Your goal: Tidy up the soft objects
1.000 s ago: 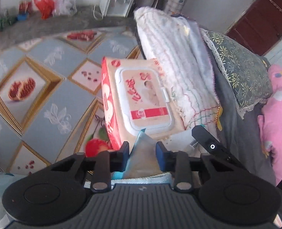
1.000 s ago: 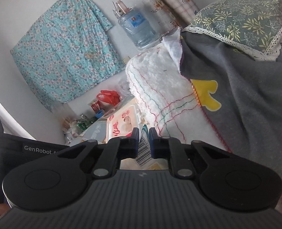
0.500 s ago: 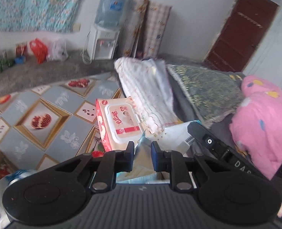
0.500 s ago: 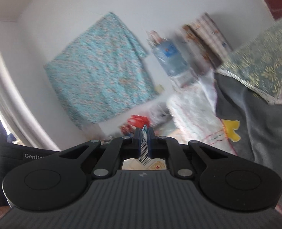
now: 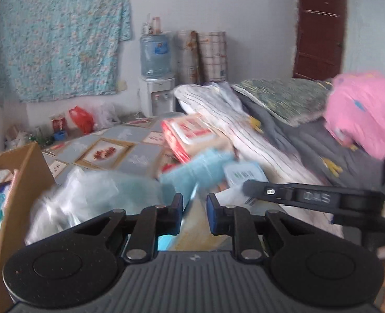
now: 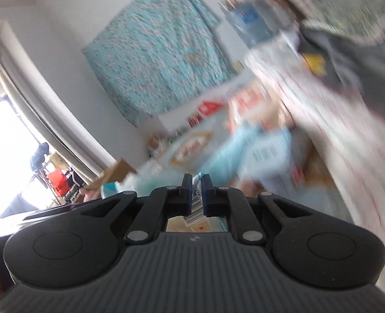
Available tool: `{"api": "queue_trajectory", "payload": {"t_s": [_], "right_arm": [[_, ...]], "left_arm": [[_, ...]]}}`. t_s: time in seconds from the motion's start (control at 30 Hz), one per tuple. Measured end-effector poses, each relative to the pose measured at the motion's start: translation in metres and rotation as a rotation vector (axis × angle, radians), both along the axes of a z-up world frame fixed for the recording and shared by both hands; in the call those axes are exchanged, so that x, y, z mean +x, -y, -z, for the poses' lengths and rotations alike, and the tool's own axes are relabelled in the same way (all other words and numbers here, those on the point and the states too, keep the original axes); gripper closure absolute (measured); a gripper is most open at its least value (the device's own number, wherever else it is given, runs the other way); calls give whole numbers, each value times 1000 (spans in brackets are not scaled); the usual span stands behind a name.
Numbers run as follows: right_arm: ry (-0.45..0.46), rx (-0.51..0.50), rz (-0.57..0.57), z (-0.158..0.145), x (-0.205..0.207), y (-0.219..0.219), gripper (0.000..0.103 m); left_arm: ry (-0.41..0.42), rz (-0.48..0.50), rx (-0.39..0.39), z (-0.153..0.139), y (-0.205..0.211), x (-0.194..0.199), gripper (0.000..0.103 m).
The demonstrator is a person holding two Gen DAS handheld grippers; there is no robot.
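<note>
Both views are blurred by motion. My left gripper [image 5: 194,211] has its fingers a little apart, with the corner of a light blue soft pack [image 5: 200,169] between them, so it seems shut on it. My right gripper [image 6: 197,195] is shut on the same pack's barcode edge [image 6: 195,203], and the pack's body [image 6: 260,151] hangs beyond. A red and white wipes pack [image 5: 190,134] lies behind on the patterned mat [image 5: 130,154]. A clear plastic bag [image 5: 88,195] sits at the left beside a cardboard box [image 5: 23,172].
A white towel [image 5: 234,127], grey blanket [image 5: 310,146], green pillow [image 5: 283,96] and pink cloth [image 5: 367,112] are piled on the right. A water dispenser [image 5: 156,78] stands at the back wall. The right gripper's body [image 5: 323,198] crosses the left wrist view.
Both grippers have risen and tilted up with the blue pack, so the views now show the room wall. The cardboard box and plastic bag have come into view at the left.
</note>
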State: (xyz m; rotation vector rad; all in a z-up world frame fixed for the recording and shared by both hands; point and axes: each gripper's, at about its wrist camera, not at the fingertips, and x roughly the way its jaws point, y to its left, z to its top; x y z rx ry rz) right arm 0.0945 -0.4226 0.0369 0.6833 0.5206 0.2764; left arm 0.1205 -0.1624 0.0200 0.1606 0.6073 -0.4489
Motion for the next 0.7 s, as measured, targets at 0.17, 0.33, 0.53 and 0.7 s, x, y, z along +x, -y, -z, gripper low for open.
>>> {"api": "queue_trajectory", "payload": {"t_s": [0.17,0.33,0.53,0.7], "right_arm": [[-78,57,30,31,-37,8,94],[-126,1,57,44,-57,7,93],[-191,32,64,62,-62,13,89],[-173,133,79,60,-66,26,75]], "left_arm": [[-51,106,-49,25,-4,-35,73],[-125,228,-66,45,-8,-63,60],[-72,246,-149,33,-32,-85,37],[-2,153,-140,25,-34,-67,37]]}}
